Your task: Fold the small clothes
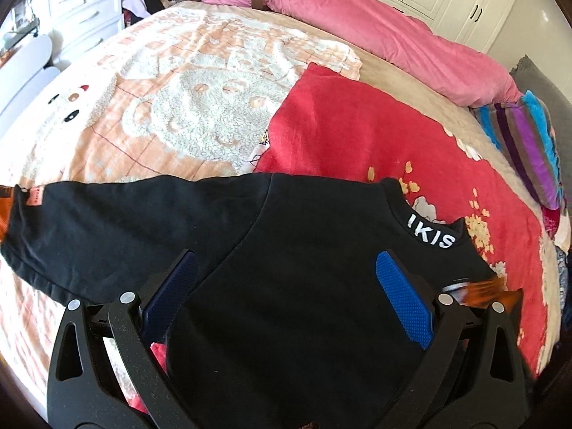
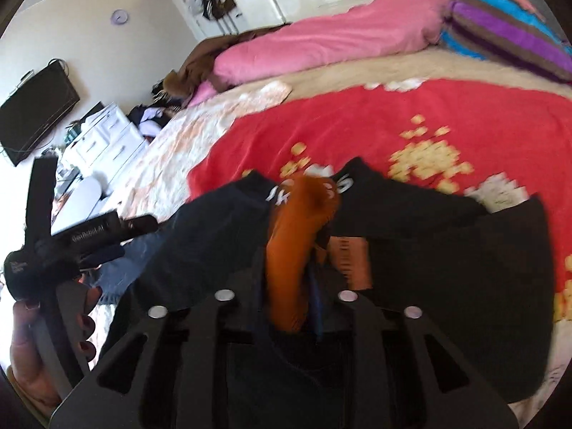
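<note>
Two grippers work a black top on the bed's red blanket: the left gripper stands spread over it, the right gripper pinches an orange cuff.

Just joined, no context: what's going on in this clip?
A person is folding a small black sweatshirt on a bed, one handheld tool per hand. The left tool hangs open over the sweatshirt's body, pads apart and pinching nothing. The right tool has an orange cuff between its fingers at the collar; whether it's gripping is unclear. The other sleeve lies stretched out flat.
</note>
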Action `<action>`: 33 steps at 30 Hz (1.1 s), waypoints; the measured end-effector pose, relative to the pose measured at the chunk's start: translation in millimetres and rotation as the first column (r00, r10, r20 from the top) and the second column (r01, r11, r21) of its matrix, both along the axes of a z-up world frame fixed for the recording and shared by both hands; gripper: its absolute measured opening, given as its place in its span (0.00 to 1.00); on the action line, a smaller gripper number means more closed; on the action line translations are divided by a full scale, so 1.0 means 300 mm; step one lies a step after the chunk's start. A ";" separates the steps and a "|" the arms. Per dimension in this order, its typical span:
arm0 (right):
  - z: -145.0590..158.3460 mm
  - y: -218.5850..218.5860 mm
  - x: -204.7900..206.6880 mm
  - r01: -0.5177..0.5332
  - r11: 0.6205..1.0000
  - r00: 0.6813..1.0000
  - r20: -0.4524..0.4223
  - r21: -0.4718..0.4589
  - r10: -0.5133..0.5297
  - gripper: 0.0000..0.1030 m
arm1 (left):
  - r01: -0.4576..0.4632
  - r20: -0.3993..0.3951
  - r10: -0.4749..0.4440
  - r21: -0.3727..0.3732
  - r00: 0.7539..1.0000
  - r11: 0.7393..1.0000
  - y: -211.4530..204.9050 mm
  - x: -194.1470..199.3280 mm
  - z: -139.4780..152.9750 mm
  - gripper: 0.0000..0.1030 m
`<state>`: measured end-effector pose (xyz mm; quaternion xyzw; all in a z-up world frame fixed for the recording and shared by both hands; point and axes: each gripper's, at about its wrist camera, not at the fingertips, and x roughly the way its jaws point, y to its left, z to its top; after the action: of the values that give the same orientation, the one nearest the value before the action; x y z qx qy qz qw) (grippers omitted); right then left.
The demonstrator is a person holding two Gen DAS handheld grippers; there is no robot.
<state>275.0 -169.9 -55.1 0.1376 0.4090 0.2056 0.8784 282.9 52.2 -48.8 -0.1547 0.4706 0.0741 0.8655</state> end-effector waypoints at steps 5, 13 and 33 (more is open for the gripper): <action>0.037 0.005 -0.041 -0.058 0.998 0.998 0.014 -0.001 0.058 0.57 | 0.026 -0.009 -0.026 -0.048 1.000 0.999 -0.018 0.000 -0.010 0.91; 0.101 -0.316 -0.159 0.171 0.980 0.985 0.009 -0.098 -0.171 0.66 | 0.224 -0.064 -0.233 -0.118 0.970 0.967 -0.237 -0.007 -0.085 0.91; 0.065 -0.466 -0.145 0.291 0.954 0.957 0.039 -0.073 -0.289 0.66 | 0.331 0.130 -0.319 -0.080 0.939 0.940 -0.343 -0.060 -0.047 0.08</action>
<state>231.5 -309.7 -35.7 0.1590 0.3799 0.0603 0.9092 264.8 -50.8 -63.0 -0.1220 0.4423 -0.1026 0.8826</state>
